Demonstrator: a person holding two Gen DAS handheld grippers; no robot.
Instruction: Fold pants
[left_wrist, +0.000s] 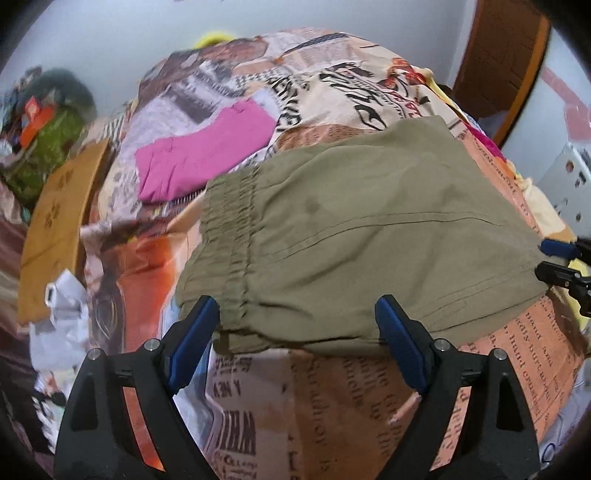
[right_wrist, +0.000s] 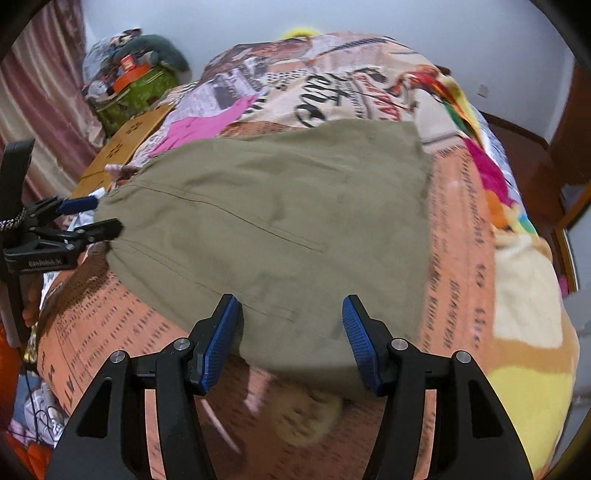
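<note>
On the left side, a folded pink cloth (left_wrist: 207, 155) lies on the printed bedsheet (left_wrist: 332, 398), near the elastic waistband of the khaki pants (left_wrist: 351, 221). The pants lie flat and folded in the middle of the bed. The left gripper (left_wrist: 297, 321) stands wide open over the near edge at the waistband; its blue pads do not press the cloth. Further right, the right gripper (right_wrist: 291, 317) is about half open over the near edge at the other end, and it also holds nothing.
</note>
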